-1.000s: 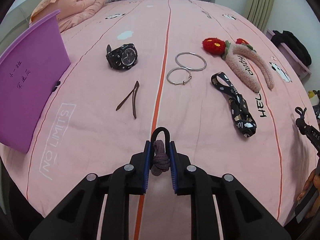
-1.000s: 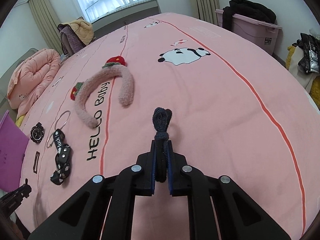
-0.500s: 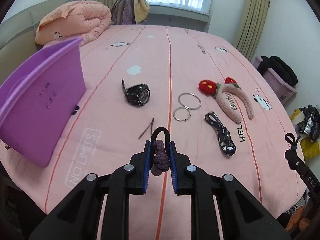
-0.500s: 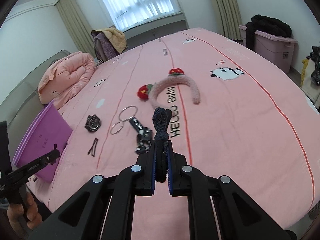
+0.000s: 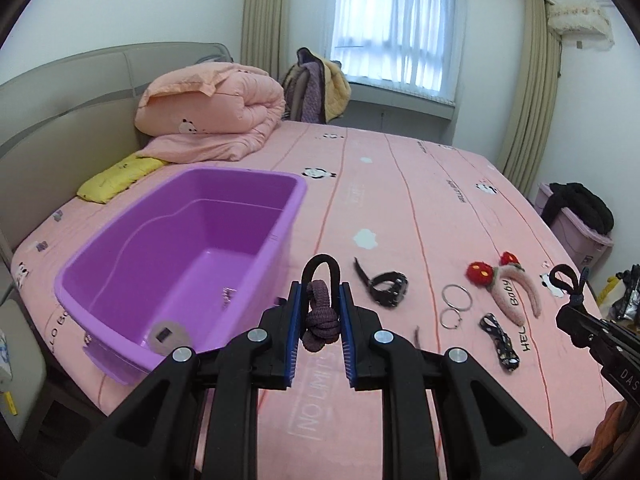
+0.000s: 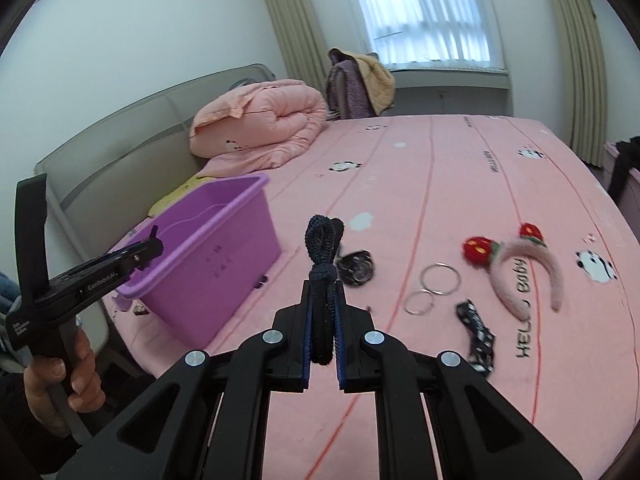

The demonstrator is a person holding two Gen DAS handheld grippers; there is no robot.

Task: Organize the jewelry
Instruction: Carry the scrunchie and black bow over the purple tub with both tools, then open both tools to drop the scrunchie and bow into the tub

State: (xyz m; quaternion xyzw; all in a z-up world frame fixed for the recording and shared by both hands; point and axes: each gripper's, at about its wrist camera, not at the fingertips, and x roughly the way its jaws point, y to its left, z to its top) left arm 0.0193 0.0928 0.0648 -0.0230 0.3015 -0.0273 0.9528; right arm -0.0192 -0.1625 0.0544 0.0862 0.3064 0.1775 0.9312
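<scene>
Left wrist: left gripper grasps mauve hair tie; right gripper grasps navy hair tie.

My view of a home bedroom, wide bed in pink panda sheet, rolled quilt by padded headboard, curtained window, clothes-draped chair.

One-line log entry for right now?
left tool: shut on mauve hair tie | right tool: shut on navy hair tie | purple bin: empty
</scene>
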